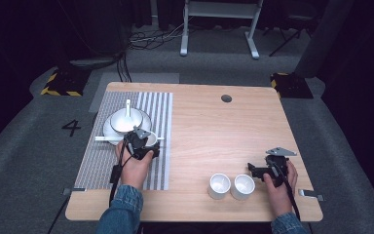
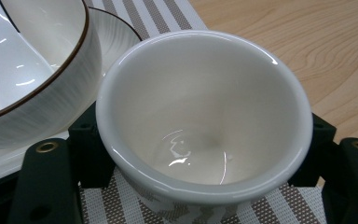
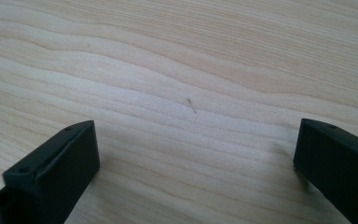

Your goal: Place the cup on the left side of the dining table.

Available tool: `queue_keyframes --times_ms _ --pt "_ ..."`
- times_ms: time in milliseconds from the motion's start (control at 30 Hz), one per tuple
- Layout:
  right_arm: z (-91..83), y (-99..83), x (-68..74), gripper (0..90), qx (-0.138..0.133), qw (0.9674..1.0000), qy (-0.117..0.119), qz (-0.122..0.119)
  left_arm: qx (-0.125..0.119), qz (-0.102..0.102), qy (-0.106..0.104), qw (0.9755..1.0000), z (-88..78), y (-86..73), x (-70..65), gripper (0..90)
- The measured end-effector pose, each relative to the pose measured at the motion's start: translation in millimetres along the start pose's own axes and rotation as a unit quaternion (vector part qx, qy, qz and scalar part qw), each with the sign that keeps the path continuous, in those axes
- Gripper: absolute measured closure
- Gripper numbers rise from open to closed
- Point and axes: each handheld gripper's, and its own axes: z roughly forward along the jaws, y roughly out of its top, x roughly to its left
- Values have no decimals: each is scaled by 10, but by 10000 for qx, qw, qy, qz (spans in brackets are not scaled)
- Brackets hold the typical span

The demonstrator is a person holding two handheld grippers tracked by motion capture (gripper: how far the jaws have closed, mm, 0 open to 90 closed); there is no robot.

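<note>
My left gripper (image 1: 145, 143) is shut on a small white cup (image 2: 205, 116), its black jaws pressed against both sides of the cup. The cup (image 1: 151, 138) is over the striped placemat (image 1: 97, 165), right beside a white bowl (image 1: 123, 120) with a brown rim that stands on a plate (image 1: 106, 129) and holds a white spoon (image 1: 128, 108). Whether the cup rests on the mat I cannot tell. My right gripper (image 1: 253, 170) stands open over bare wood, just right of two more white cups (image 1: 219, 185) (image 1: 242, 186). Nothing lies between its jaws in the right gripper view (image 3: 196, 158).
A white stick (image 1: 104, 139) lies across the placemat in front of the plate. The wooden table (image 1: 214, 126) has a dark cable hole (image 1: 226, 98) near its far edge. Bowl (image 2: 37, 107) and plate (image 2: 116, 32) crowd the cup's left side.
</note>
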Motion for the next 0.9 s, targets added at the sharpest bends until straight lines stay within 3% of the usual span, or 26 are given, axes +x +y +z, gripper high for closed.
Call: queue_keyframes --times_ms 467,900 --pt "0 0 0 1 -1 10000 4 0 438 -52 -106 9990 84 -24 9 265" --pt "0 0 0 1 -2 10000 0 -2 521 -10 -81 9986 103 -46 -10 264"
